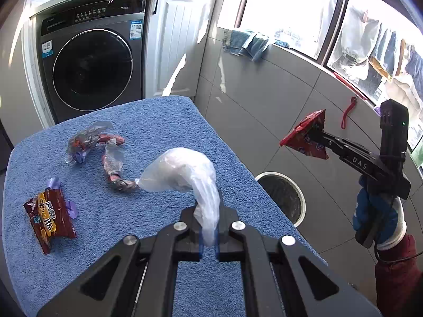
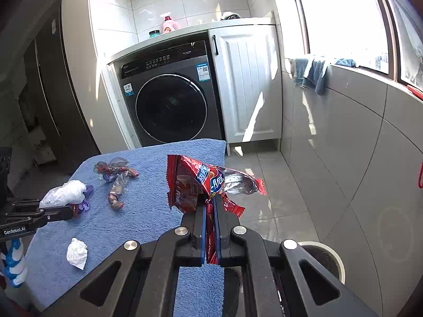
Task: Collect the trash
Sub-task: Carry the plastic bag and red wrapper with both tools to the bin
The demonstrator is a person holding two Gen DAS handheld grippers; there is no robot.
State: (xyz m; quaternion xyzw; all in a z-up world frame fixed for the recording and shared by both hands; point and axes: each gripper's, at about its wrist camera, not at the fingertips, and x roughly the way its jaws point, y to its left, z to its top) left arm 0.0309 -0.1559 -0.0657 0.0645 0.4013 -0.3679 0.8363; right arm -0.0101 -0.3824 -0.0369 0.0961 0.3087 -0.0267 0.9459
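Note:
My left gripper [image 1: 209, 227] is shut on a clear plastic bag [image 1: 185, 174], lifted over the blue towel-covered table [image 1: 148, 121]. In the right wrist view that same gripper [image 2: 75, 210] holds the clear plastic bag [image 2: 64, 192] at the left. My right gripper [image 2: 210, 227] is shut on a red snack wrapper [image 2: 201, 182], past the table's right edge. The left wrist view shows this gripper [image 1: 316, 137] with the red wrapper [image 1: 304, 137] above the floor, near a white-rimmed bin [image 1: 286, 198]. On the towel lie a brown snack packet [image 1: 51, 215], crumpled clear wrappers [image 1: 103, 148] and a white tissue [image 2: 76, 253].
A dark washing machine [image 2: 169, 100] and white cabinet [image 2: 248, 84] stand behind the table. The bin [image 2: 330, 259] sits on the tiled floor right of the table. Blue cloths [image 2: 312, 72] hang on the low wall under the window. A gloved hand [image 1: 378, 219] holds the right gripper.

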